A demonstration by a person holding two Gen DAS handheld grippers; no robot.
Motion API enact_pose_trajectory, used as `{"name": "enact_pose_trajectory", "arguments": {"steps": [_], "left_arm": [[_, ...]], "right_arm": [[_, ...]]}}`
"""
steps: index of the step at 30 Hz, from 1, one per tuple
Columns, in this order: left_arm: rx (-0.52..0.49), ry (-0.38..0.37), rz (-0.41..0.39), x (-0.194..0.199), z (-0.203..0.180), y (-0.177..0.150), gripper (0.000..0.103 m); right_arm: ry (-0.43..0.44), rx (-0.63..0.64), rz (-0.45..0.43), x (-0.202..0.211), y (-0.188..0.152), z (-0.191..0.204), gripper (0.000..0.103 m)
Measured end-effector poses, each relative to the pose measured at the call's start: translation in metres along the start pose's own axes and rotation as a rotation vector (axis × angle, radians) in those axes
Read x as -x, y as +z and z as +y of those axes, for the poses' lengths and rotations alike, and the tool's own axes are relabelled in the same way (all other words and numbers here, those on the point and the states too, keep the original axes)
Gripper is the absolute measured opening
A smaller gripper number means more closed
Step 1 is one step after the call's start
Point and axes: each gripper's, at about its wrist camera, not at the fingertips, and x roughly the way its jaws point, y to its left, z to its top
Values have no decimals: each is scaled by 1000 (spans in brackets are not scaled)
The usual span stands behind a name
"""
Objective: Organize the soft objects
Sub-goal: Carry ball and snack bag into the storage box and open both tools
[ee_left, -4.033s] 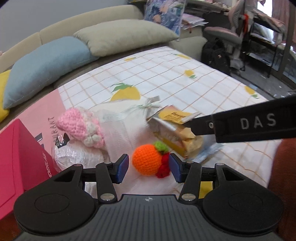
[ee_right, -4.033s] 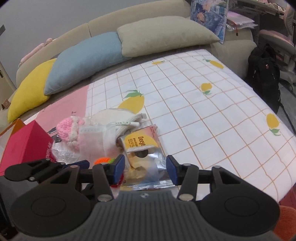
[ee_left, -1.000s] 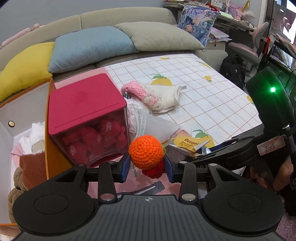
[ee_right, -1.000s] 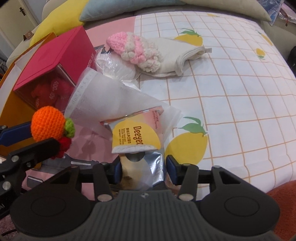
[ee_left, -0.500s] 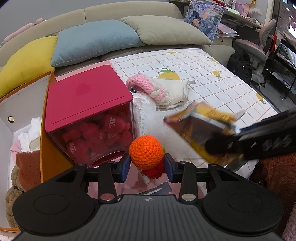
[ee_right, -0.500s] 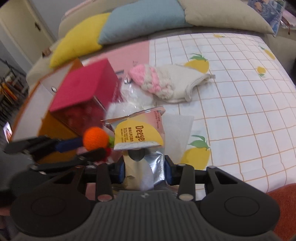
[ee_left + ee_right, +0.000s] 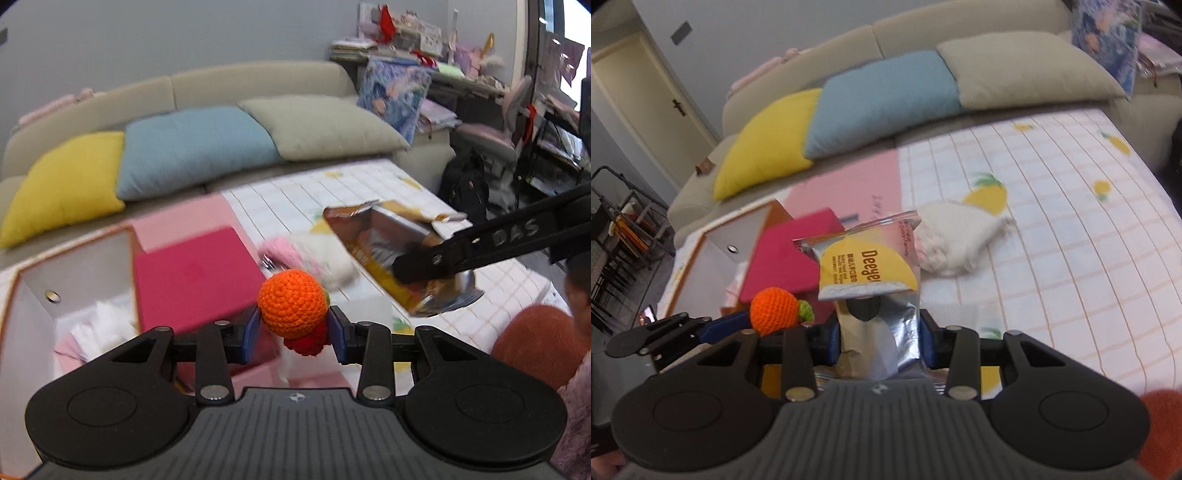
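An orange crocheted ball toy (image 7: 291, 308) with a green leaf and a red part under it sits between the blue pads of my left gripper (image 7: 293, 332), which is shut on it and holds it in the air. The same toy (image 7: 774, 310) shows at the left of the right wrist view. My right gripper (image 7: 877, 339) is shut on the lower part of a silver foil snack packet (image 7: 871, 266) with a yellow label, lifted above the bed. In the left wrist view the packet (image 7: 384, 236) hangs open-topped from the right gripper's black fingers (image 7: 417, 266).
A red-lidded box (image 7: 192, 277) stands beside an open white box with orange edges (image 7: 37, 295) that holds soft cloth items. A pink and white knitted piece (image 7: 945, 243) lies on the fruit-print sheet (image 7: 1052, 221). Yellow, blue and grey pillows line the sofa back. A rust fluffy object (image 7: 535, 343) sits at right.
Both grippers have risen with what they hold. The snack packet came up off the bed, and the right jaws closed in on it. Both views now tilt more toward the sofa.
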Motion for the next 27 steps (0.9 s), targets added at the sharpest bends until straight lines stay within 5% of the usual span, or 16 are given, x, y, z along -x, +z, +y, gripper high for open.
{"name": "enact_pose_trajectory", "arguments": {"steps": [8,15,27], "left_arm": [[62,174,-36,18,58,9,44],[85,307,32,13,114,5,44],[-24,404,123,-34,156,-10,44]], "right_arm": [[136,104,3,-31,27,65,40],[225,188,55,-80,44,132,40],[164,403,113,-170,63,208,40]]}}
